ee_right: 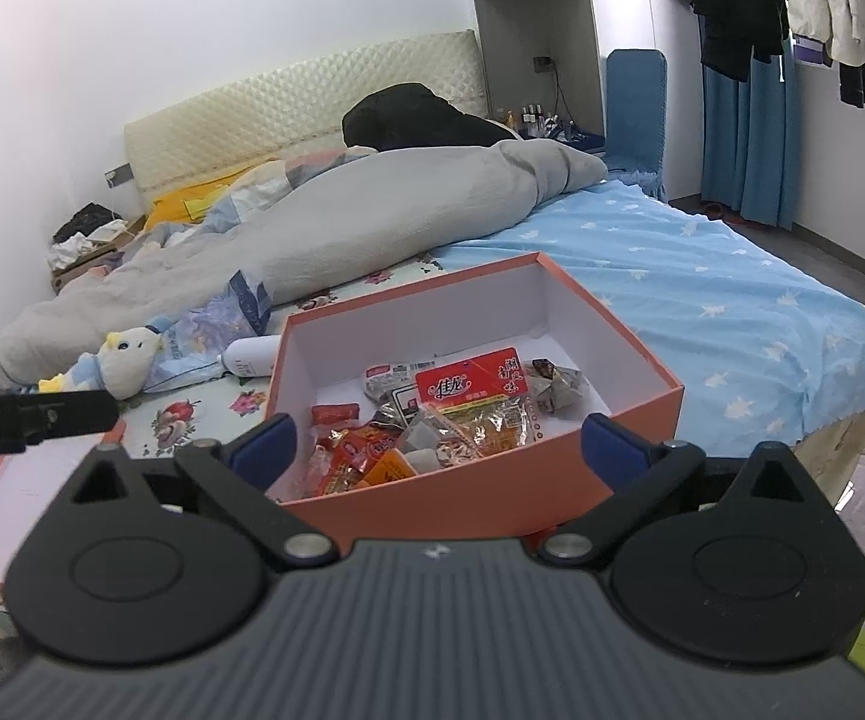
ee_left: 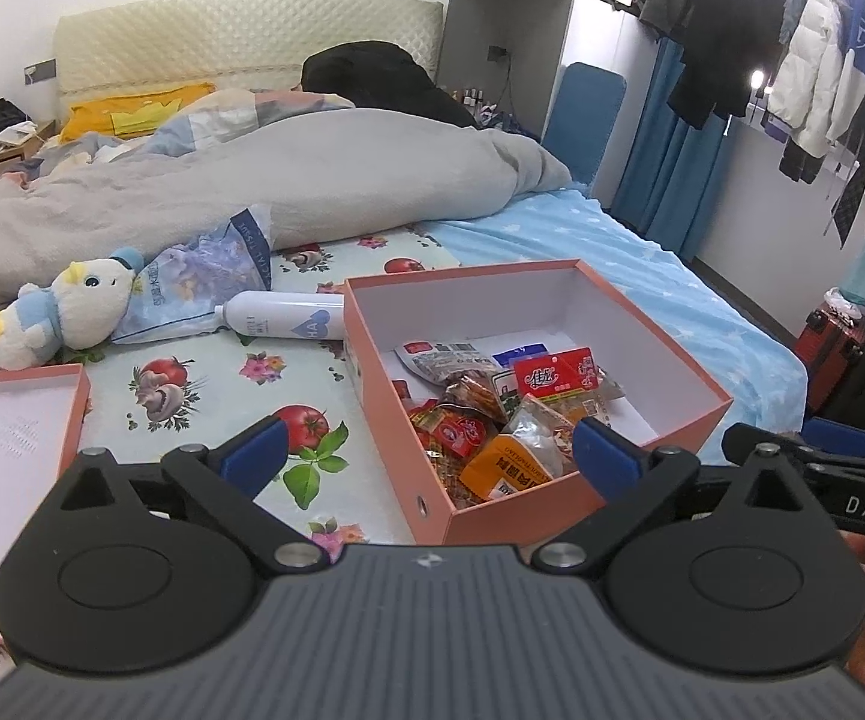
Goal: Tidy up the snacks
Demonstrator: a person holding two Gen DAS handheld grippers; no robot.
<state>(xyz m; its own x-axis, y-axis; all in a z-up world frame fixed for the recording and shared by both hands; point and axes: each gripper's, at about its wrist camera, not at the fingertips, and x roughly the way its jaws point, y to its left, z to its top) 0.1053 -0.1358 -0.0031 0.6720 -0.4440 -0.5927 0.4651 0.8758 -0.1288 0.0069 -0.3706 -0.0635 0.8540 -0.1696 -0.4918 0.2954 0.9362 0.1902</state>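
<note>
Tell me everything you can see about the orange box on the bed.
The orange box is an open, lidless rectangular box, apparently cardboard, orange outside and white inside, with a small round hole in one end wall. It sits flat on the flowered sheet beside the blue starred sheet. Snack packets are piled at its near end; the far end is bare. A white bottle lies against its far left corner. Neither gripper touches it.

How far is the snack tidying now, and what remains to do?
Done: the snack packets lie together inside the orange box on the bed. In hand: nothing; the left gripper and right gripper are both open and empty. Left: probably only the lid, which lies beside the box.
</note>
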